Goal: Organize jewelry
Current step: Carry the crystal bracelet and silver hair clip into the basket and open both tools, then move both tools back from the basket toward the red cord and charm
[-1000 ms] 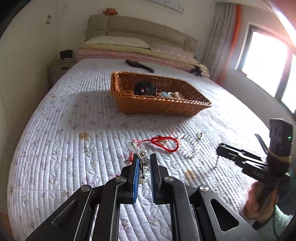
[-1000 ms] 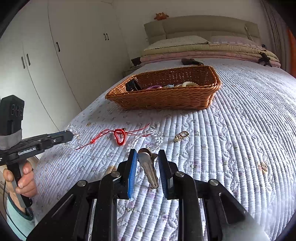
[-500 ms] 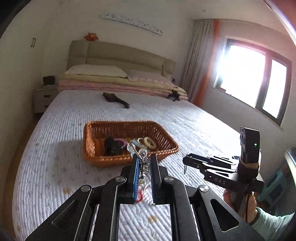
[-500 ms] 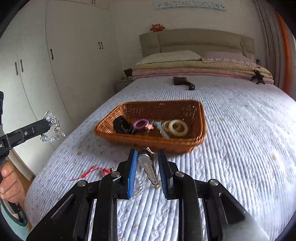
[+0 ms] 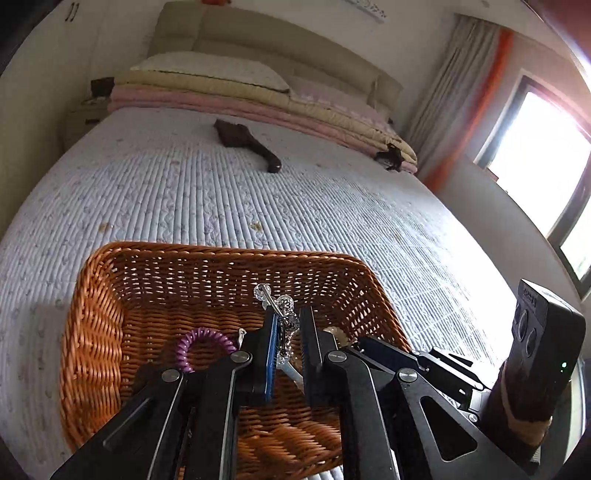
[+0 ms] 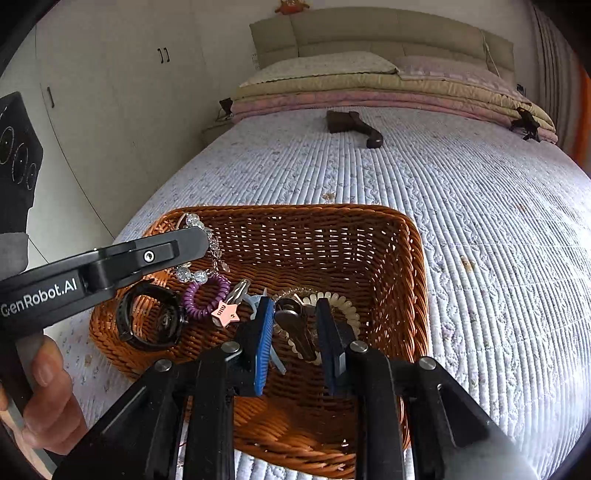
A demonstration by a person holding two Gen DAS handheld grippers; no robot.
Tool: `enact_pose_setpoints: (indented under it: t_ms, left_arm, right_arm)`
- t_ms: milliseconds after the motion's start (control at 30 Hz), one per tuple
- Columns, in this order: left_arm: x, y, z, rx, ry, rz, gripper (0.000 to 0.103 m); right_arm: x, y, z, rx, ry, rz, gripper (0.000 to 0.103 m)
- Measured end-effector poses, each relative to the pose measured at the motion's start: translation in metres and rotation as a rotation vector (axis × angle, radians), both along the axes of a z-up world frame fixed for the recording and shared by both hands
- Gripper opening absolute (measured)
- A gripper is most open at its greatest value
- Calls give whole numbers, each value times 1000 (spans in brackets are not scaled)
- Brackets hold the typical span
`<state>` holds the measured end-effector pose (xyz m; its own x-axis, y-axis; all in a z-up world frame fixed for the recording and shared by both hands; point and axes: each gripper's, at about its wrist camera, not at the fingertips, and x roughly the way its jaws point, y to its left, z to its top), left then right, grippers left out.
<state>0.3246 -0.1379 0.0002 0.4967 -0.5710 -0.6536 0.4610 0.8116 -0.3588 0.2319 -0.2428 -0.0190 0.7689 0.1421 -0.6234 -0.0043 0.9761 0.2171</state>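
Crystal bead chain (image 5: 282,317) pinched in our left gripper (image 5: 287,349), dangling over wicker basket (image 6: 406,258) near its left edge: light, limp, snag-prone. Right gripper (image 6: 293,332) clamps metal key (image 6: 295,328) above basket's near edge: stiff, slick; we hold mid-shank.

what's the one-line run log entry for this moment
left gripper: shut on crystal bracelet | right gripper: shut on key | both above wicker basket | next: release

Quilted white bed (image 5: 229,192), beige padded headboard (image 6: 388,29), folded blankets (image 5: 240,99), white wardrobe doors (image 6: 110,110), bright window (image 5: 535,155), orange-edged curtain (image 5: 458,110)
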Motion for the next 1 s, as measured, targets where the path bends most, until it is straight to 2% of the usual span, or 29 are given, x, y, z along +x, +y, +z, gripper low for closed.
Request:
enact_pose_setpoints:
  t_ms: [167, 267, 333, 400, 633, 700, 767, 867, 1000]
  left_arm:
    - [2, -9, -16, 35, 16, -4, 11]
    - [-2, -9, -16, 60, -10, -3, 11]
    - [-5, -6, -15, 45, -1, -15, 16]
    - [-8, -1, -12, 33, 5, -18, 35]
    - [-62, 24, 33, 7, -147, -39, 46]
    - [-82, 36, 45, 8, -194, -24, 55]
    - [-105, 50, 54, 24, -250, 10, 60]
    - [-137, 72, 62, 64, -325, 68, 61]
    - [-175, 109, 60, 75, -371, 160, 61]
  right_arm:
    - [10, -1, -12, -15, 30, 1, 26]
    - [9, 1, -13, -50, 28, -7, 26]
    - [7, 1, -12, -41, 27, -7, 26]
    - [5, -3, -10, -25, 25, -8, 26]
    - [-37, -6, 10, 3, -65, -16, 30]
    - [-52, -2, 16, -5, -101, -11, 30]
    - [-73, 4, 22, -35, -136, -13, 33]
    - [-108, 13, 28, -60, -191, -19, 40]
    - [-151, 22, 29, -54, -250, -29, 40]
